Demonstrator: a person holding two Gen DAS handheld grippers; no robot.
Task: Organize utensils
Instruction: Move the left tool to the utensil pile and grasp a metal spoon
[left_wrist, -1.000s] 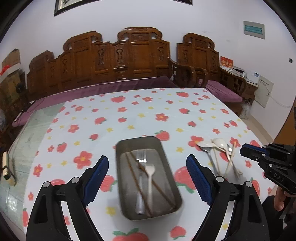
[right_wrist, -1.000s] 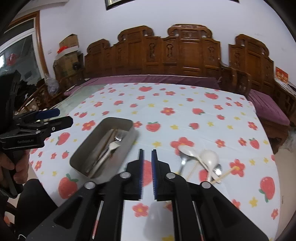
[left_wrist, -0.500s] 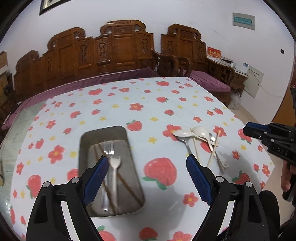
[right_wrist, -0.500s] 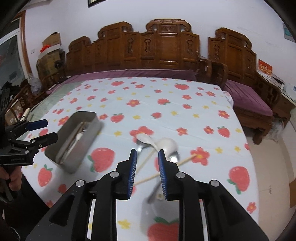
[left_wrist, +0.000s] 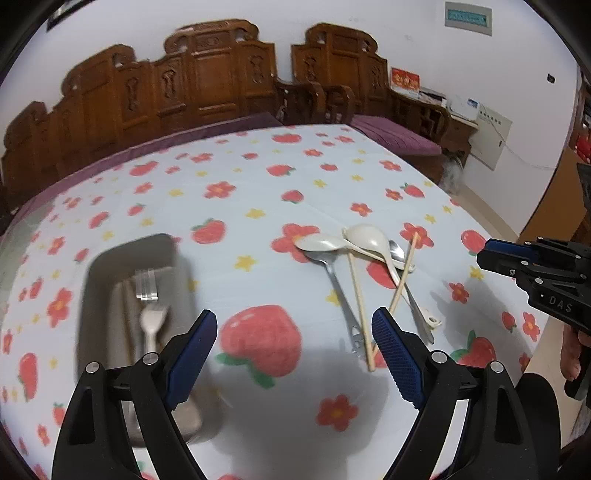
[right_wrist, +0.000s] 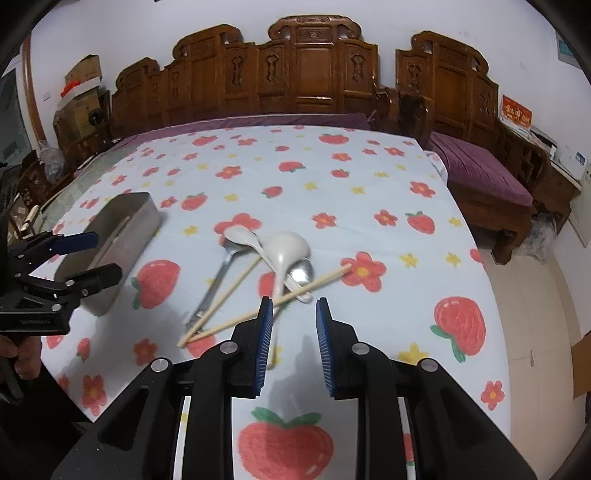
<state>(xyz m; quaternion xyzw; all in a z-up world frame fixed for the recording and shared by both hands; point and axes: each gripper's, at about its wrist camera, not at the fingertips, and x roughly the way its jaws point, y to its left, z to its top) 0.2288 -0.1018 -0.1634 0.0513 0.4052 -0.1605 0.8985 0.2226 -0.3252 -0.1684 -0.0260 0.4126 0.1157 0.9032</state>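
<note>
Lying ahead of both empty, parted jaws, two white spoons (right_wrist: 284, 251), two metal spoons (right_wrist: 301, 271) and two chopsticks (right_wrist: 258, 306) were counted.

even, soft indoor light falls from overhead; the strawberry-print white tablecloth (right_wrist: 369, 206) carries faint grey shadows just ahead of both grippers. heavy fisheye bending curves the carved dark wooden bench (right_wrist: 314, 74), with black vignette corners. the rectangular grey metal tray (left_wrist: 110, 266) is motion-smeared in the left view

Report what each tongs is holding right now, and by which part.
Nothing is held. The left tongs and right tongs are both open and empty, above the tablecloth.
</note>
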